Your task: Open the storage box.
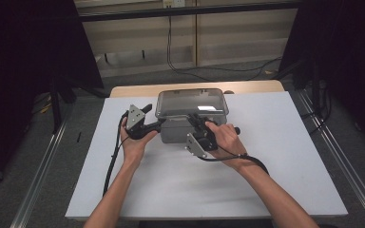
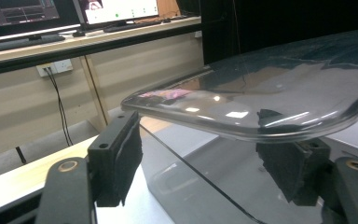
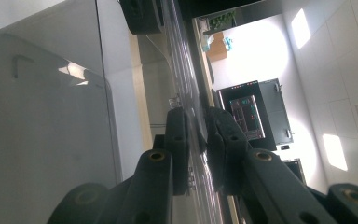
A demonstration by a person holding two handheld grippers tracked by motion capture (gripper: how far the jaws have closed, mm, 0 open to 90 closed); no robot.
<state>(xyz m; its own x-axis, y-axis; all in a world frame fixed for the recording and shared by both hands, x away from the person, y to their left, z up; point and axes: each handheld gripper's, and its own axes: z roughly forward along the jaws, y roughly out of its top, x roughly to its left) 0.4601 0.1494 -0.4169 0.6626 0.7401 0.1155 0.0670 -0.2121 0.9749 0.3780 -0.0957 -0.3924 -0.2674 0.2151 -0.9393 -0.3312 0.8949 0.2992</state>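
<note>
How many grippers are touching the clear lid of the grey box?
1 for certain: the right gripper clamps the lid at its near edge. The left gripper straddles the lid's left corner; its pads seem apart from it.

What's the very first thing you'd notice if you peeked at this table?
A see-through grey plastic box sits in the middle of the white table, its clear lid tipped up. The right gripper pinches the lid's near edge between its fingers. The left gripper comes at the box's left side, its fingers standing apart on either side of the lid's corner.
</note>
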